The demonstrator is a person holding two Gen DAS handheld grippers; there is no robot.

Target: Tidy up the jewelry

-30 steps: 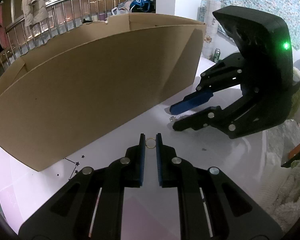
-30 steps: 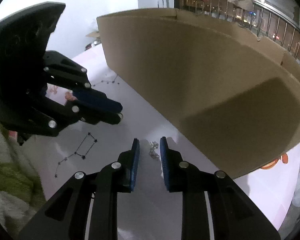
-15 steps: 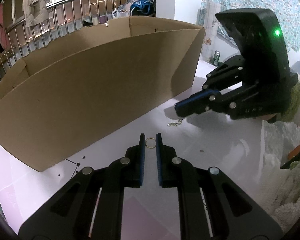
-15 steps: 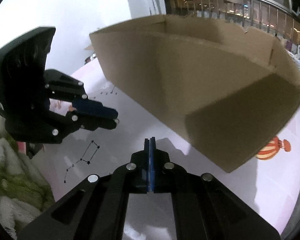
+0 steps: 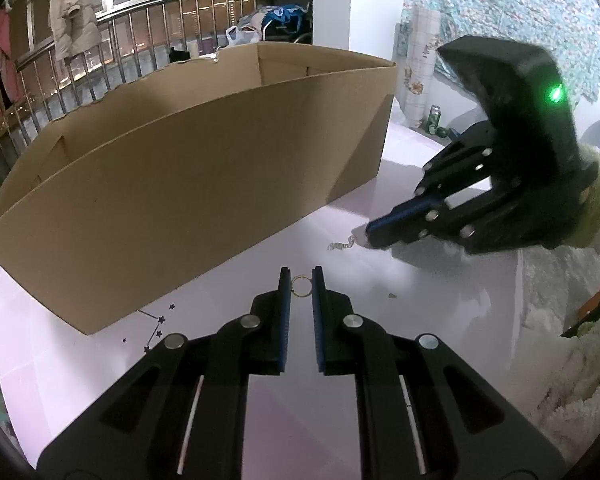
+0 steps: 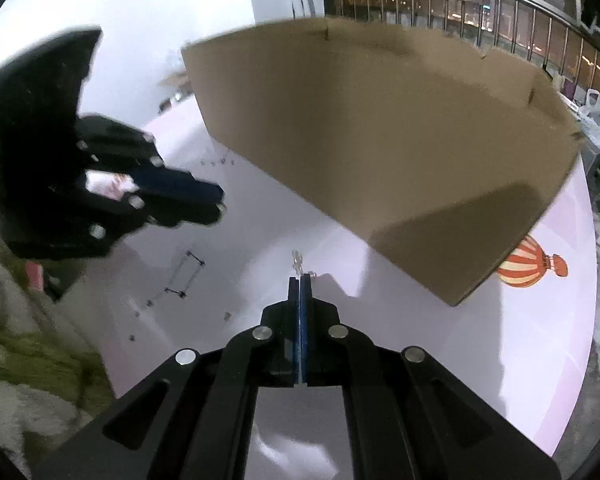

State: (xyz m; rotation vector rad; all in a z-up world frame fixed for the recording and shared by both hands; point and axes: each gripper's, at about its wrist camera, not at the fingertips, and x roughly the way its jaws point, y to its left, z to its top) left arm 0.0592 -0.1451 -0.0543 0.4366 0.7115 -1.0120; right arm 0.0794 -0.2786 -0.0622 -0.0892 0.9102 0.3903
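A small gold ring (image 5: 301, 286) sits between the fingertips of my left gripper (image 5: 301, 280), which holds it just above the white table; the jaws stand narrowly apart around it. My right gripper (image 6: 300, 280) is shut on a thin silver chain (image 6: 298, 261) that hangs from its tips. In the left wrist view the right gripper (image 5: 370, 236) is to the right, lifted off the table, with the chain (image 5: 341, 245) dangling to its left. The left gripper also shows in the right wrist view (image 6: 216, 204), blurred. A large open cardboard box (image 5: 180, 176) stands behind both.
The box also fills the back of the right wrist view (image 6: 380, 140). The white table (image 5: 440, 300) carries printed constellation lines (image 5: 156, 328) and a hot-air balloon print (image 6: 528, 266). A fluffy sleeve (image 5: 572, 360) is at the right. A metal railing (image 5: 100, 52) runs behind.
My right gripper closed on the silver chain on the table and lifted it up and away. My left gripper stayed in place with the ring between its tips.
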